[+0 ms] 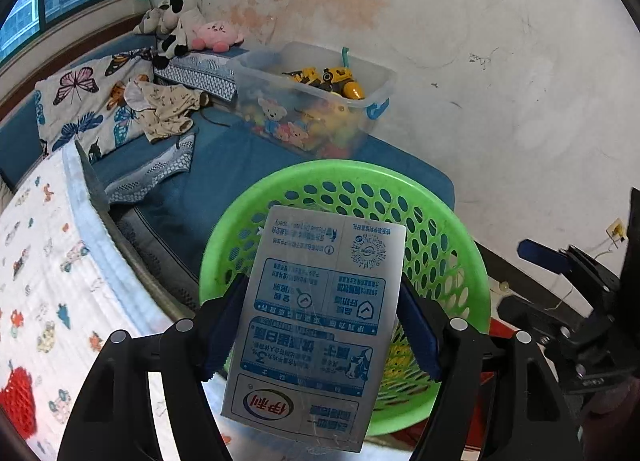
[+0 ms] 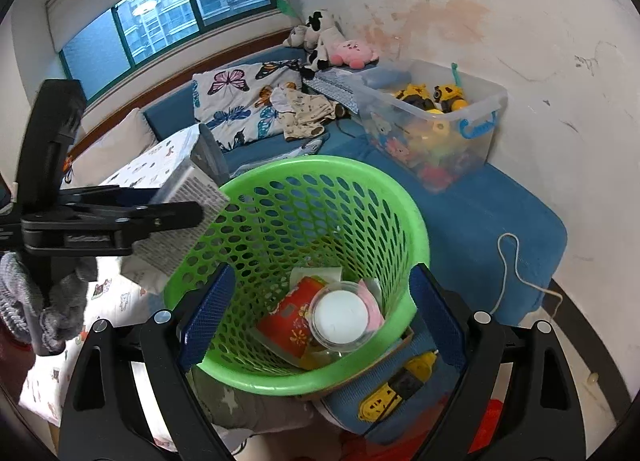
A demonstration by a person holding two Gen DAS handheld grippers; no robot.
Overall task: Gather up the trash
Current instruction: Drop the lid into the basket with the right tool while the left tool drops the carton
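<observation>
Carton: milk carton [image 1: 316,325], flat printed face to the left wrist camera, long axis running from 6 to 12 o'clock along the fingers.
Left jaws: the left gripper [image 1: 320,325] is clamped on the carton's two narrow sides, blue pads pressing at 9 and 3 o'clock.
Basket: green basket [image 1: 452,261] sits directly beyond the carton at 12 o'clock in the left view; the carton's top end overlaps its near rim.
Side view: from the right wrist, the carton [image 2: 180,213] hangs at 9 o'clock of the basket [image 2: 384,197], seemingly at the rim and not yet over the opening, though the fisheye makes this hard to judge.
Right jaws: the right gripper [image 2: 320,321] stands wide apart, holding nothing, framing the basket mouth.
Contents: red cup [image 2: 292,317] and a clear lidded tub [image 2: 340,317] already lie inside.
Nearer hand: left, since it carries the carton.
</observation>
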